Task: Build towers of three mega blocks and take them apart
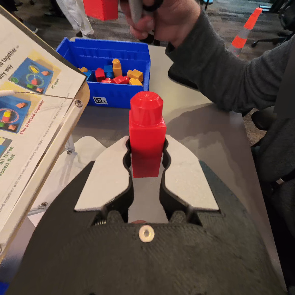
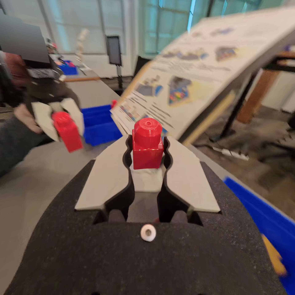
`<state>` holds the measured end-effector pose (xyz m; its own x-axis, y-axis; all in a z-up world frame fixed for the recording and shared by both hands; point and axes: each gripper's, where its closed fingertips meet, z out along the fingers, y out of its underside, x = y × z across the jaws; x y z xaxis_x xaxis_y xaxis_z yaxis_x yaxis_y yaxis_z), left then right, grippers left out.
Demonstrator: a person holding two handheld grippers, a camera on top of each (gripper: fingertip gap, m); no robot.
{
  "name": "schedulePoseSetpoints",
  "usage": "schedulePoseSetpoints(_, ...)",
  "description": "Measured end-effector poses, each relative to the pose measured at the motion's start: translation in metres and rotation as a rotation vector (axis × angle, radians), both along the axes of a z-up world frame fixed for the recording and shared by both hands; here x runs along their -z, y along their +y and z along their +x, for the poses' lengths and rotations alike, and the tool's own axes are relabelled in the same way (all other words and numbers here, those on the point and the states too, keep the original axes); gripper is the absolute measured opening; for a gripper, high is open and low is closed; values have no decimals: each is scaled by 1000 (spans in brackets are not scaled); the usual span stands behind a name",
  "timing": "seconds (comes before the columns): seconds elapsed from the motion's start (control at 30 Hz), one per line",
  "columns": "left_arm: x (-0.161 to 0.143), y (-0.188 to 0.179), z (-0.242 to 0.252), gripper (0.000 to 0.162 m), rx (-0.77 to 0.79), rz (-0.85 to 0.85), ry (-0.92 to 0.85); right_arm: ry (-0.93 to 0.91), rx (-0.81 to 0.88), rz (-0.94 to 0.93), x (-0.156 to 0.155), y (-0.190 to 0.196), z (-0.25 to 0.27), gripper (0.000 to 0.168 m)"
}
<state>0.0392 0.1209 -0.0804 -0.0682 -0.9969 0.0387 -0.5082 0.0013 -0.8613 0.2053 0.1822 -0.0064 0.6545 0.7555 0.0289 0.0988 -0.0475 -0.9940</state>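
My left gripper (image 1: 146,140) is shut on a tall red mega block piece (image 1: 146,143), stud pointing away, held above the grey table (image 1: 199,143); whether it is one block or two pressed together I cannot tell. It also shows in the right wrist view (image 2: 67,132), gripped by the left gripper (image 2: 59,115). My right gripper (image 2: 147,141) is shut on a single red block (image 2: 147,153), stud up. That block shows blurred at the top of the left wrist view (image 1: 102,9), beside the person's hand (image 1: 159,20).
A blue bin (image 1: 115,95) behind the left gripper holds several red, yellow and blue blocks (image 1: 118,73). A slanted instruction board (image 1: 32,111) stands at the left. A dark sleeve (image 1: 223,71) crosses the right side. Another blue bin (image 2: 263,215) lies at the lower right of the right wrist view. The tips of one gripper are about 20 centimetres away from the tips of the other.
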Motion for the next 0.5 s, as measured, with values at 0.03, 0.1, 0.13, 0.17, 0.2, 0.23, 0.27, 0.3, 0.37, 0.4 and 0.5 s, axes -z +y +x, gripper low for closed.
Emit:
schedulePoseSetpoints(0.03,-3,0,-1,36,-1,0,-11,-26,62,-47,12,8,21,37)
schedulePoseSetpoints(0.1,-4,0,-2,36,-5,10,-9,-91,212,-126,38,25,66,37)
schedulePoseSetpoints(0.13,-4,-1,-2,36,-4,12,-4,-86,227,-184,50,28,79,37)
schedulePoseSetpoints(0.17,-3,-1,-1,36,-7,15,-1,-72,227,-253,63,29,89,37)
schedulePoseSetpoints(0.2,-3,0,0,36,-10,13,-3,-76,246,-299,75,32,98,37)
schedulePoseSetpoints(0.23,-2,0,1,36,-7,7,-4,-98,285,-323,87,37,109,37)
schedulePoseSetpoints(0.27,1,1,2,36,-7,3,3,-118,318,-348,98,41,117,37)
schedulePoseSetpoints(0.3,4,2,3,36,-14,2,11,-132,347,-385,109,44,125,41)
schedulePoseSetpoints(0.37,8,4,6,36,-16,-10,17,-136,378,-418,118,48,132,47)
schedulePoseSetpoints(0.4,9,4,7,36,-13,-13,17,-153,388,-405,116,49,132,50)
schedulePoseSetpoints(0.5,14,4,12,36,-12,-18,21,-217,369,-313,94,43,116,51)
